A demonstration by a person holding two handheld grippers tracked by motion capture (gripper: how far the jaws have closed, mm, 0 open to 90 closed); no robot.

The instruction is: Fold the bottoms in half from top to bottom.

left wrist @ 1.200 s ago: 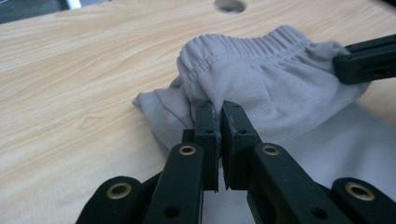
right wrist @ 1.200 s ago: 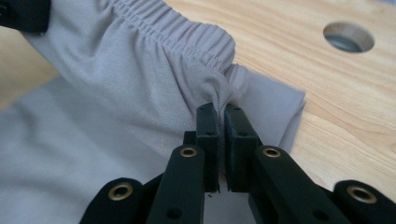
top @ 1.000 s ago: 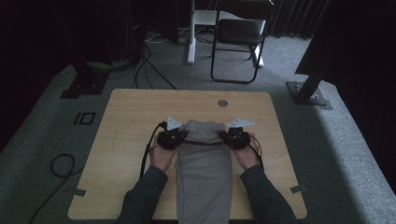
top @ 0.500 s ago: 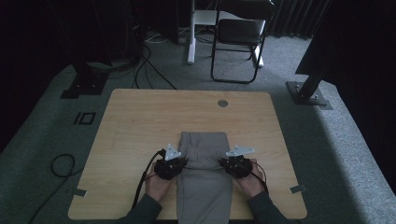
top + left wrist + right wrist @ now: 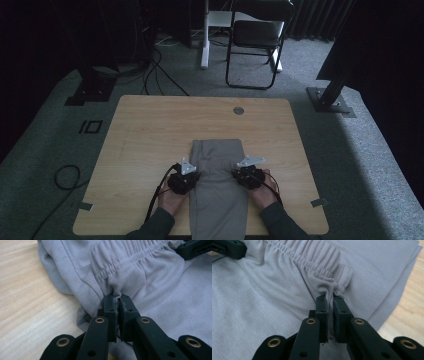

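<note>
Two grippers clamp grey trousers (image 5: pixel 218 185) at elastic waistband: left gripper (image 5: pixel 115 301) and right gripper (image 5: pixel 329 298) each pinched tight on gathered corner, likely to fold evenly; garment lies along near-centre of table (image 5: pixel 150 130), legs hanging off near edge

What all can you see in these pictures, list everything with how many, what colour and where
grey garment: one, light grey, with a gathered elastic waistband, folded into a long strip on the near middle of the table, running off its near edge
table: one, light wood, centre of the high view
round insert: one, grey, in the tabletop near its far edge
folding chair: one, black, on the carpet beyond the table
cables: several, black, on the carpet beyond the table's far left
left gripper: one, black, shut on the waistband at the garment's left edge
right gripper: one, black, shut on the waistband at its right edge
hands: two, one behind each gripper
</note>
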